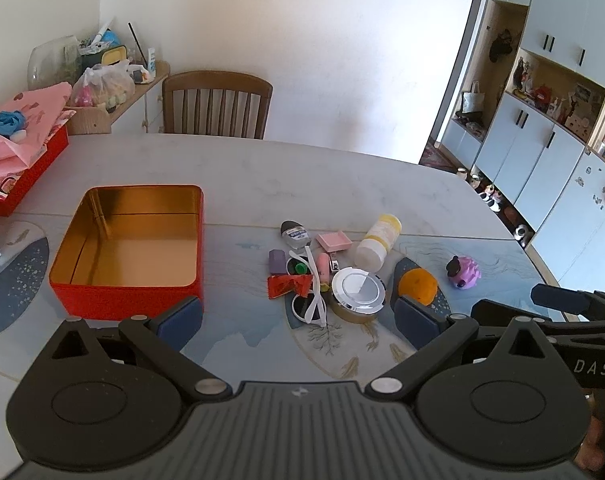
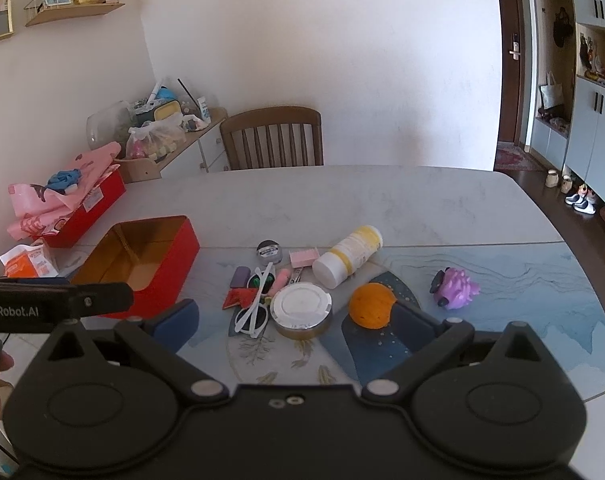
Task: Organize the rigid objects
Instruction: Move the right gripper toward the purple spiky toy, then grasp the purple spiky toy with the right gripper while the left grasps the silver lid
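An open red tin [image 1: 126, 296] with a gold inside stands empty at the left of the table; it also shows in the right wrist view [image 2: 158, 276]. A pile lies to its right: white sunglasses [image 1: 314, 300], a round silver-lidded tin [image 1: 358, 290], a white and yellow bottle [image 1: 378, 242], a pink tray [image 1: 334, 241], an orange ball [image 1: 417, 286] and a purple toy [image 1: 464, 273]. My left gripper [image 1: 298, 320] is open and empty, above the table before the pile. My right gripper [image 2: 298, 322] is open and empty, near the round tin [image 2: 301, 310] and ball [image 2: 372, 305].
A second red box [image 1: 26, 176] with pink cloth sits at the far left. A wooden chair [image 1: 216, 104] stands behind the table. A cluttered sideboard [image 1: 114, 80] is in the corner. Cabinets [image 1: 542, 140] line the right wall. The table edge [image 2: 574, 248] curves at the right.
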